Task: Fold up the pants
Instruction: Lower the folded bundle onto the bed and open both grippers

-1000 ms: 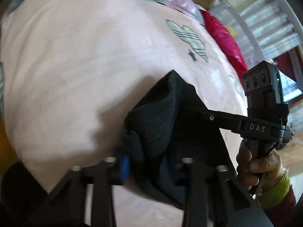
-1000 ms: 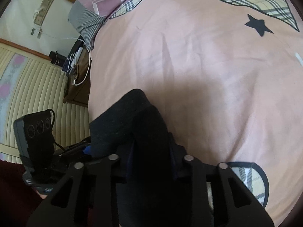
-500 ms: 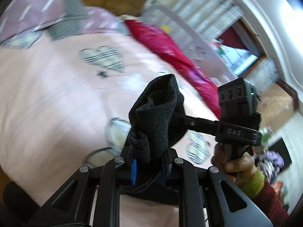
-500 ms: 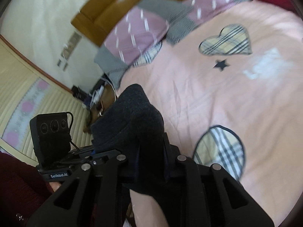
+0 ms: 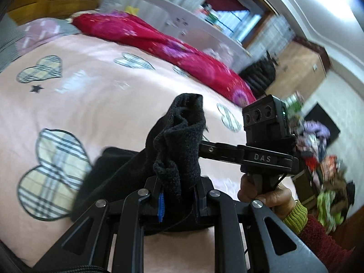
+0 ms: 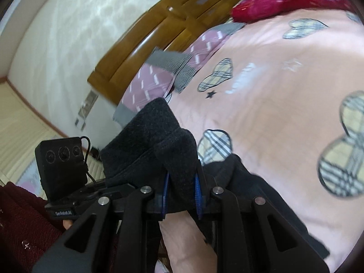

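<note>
Gripping black pants (image 5: pixel 179 141), both tools (image 5: pixel 177 195) (image 6: pixel 180 191) hold its bunched edge upright, cloth trailing bedward.

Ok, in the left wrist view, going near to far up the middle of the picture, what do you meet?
Left hand-held gripper → black pants clamped in it → pink bedspread → red quilt → white bed rail.

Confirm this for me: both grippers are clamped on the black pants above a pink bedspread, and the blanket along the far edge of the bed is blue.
One detail is off: the blanket is red, as the left wrist view shows. The rest holds: the left gripper and right gripper are both shut on the black pants above the pink bedspread.
</note>
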The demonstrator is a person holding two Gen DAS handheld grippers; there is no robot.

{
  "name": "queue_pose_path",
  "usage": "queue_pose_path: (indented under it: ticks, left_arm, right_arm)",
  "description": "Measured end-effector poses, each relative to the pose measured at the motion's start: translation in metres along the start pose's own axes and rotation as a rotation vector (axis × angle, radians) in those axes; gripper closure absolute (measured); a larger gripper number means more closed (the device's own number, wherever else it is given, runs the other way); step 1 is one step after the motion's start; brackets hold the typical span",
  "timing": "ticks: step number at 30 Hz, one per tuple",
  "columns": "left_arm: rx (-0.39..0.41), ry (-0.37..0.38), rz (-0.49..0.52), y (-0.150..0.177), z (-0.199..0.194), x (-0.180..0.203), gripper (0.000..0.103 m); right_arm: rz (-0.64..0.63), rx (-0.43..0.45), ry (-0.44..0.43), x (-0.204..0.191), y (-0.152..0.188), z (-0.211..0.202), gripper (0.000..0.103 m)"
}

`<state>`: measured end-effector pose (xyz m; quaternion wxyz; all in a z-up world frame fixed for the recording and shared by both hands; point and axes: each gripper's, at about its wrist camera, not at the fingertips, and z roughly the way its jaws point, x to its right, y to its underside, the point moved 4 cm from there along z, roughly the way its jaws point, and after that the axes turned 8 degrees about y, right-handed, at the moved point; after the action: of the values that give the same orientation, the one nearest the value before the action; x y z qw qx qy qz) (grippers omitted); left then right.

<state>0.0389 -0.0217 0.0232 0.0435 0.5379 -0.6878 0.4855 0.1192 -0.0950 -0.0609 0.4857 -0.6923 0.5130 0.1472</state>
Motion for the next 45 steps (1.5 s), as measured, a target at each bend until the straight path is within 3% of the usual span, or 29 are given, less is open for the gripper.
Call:
queue_pose_path:
  ticks: [14,21,26,28,30,37,41,45]
  left_arm:
    - [-0.171,0.000,0.151,0.054,0.097,0.028,0.085]
    - [-0.185,0.038,0.188,0.068,0.113,0.027,0.084]
    - [-0.177,0.075,0.243,0.074,0.114,0.026,0.074]
    - [-0.184,0.093,0.269,0.079,0.115,0.030,0.065]
    - [-0.193,0.119,0.281,0.082,0.113,0.033,0.047]
    - [-0.231,0.178,0.265,0.091,0.099,0.037,0.040]
    - [-0.217,0.181,0.256,0.088,0.084,0.035,0.037]
    - [-0.191,0.175,0.237,0.077,0.068,0.029,0.037]
  right_arm:
    - [0.204,0.096,-0.019,0.085,0.066,-0.038,0.083]
    - [0.246,0.098,0.013,0.103,0.081,-0.043,0.079]
    - [0.275,0.106,0.065,0.109,0.084,-0.055,0.074]
    - [0.273,0.106,0.119,0.108,0.087,-0.060,0.074]
    - [0.276,0.111,0.174,0.106,0.089,-0.068,0.074]
    - [0.362,0.262,0.346,0.106,0.105,-0.124,0.073]
    - [0.383,0.330,0.378,0.096,0.113,-0.144,0.038]
    - [0.371,0.352,0.391,0.080,0.116,-0.147,0.037]
